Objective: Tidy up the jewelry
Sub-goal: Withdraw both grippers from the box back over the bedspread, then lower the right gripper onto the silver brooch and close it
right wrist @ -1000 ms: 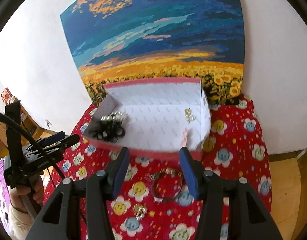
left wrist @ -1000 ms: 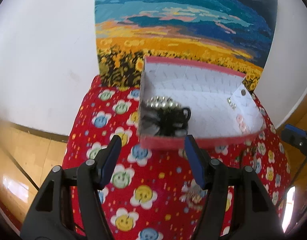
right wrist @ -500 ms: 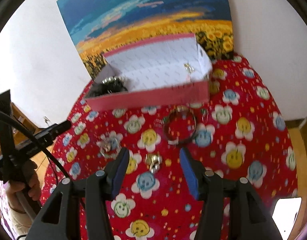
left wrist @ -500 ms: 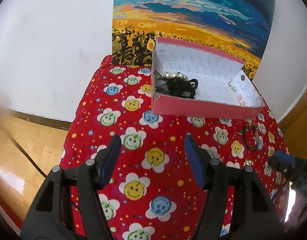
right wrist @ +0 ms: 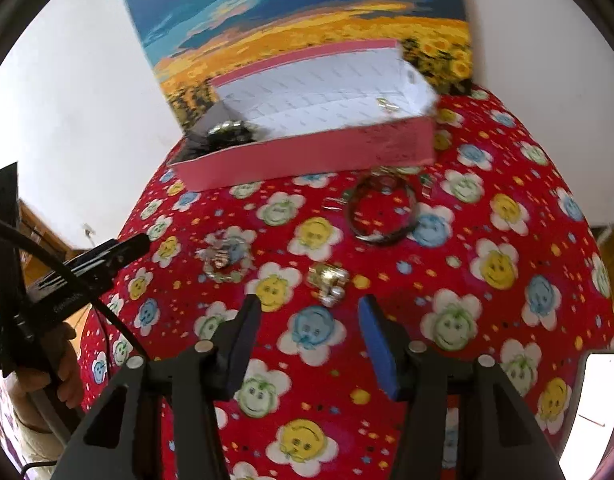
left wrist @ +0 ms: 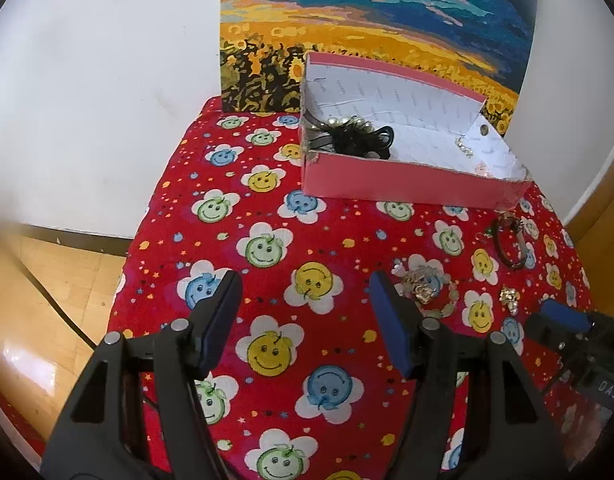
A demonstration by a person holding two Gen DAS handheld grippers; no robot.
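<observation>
A pink box with a white inside stands at the back of the table. It holds a black and pearl hair piece and small earrings. On the cloth lie a dark bangle, a silver brooch and a small gold cluster. My left gripper is open and empty over the cloth. My right gripper is open and empty, just short of the gold cluster.
A red cloth with smiley flowers covers the small table. A sunflower painting leans on the white wall behind the box. Wooden floor lies left of the table. The other gripper shows at each view's edge.
Both grippers have pulled back from the box and tilted down toward the cloth. The loose jewelry has come into view in front of them. Both stay open.
</observation>
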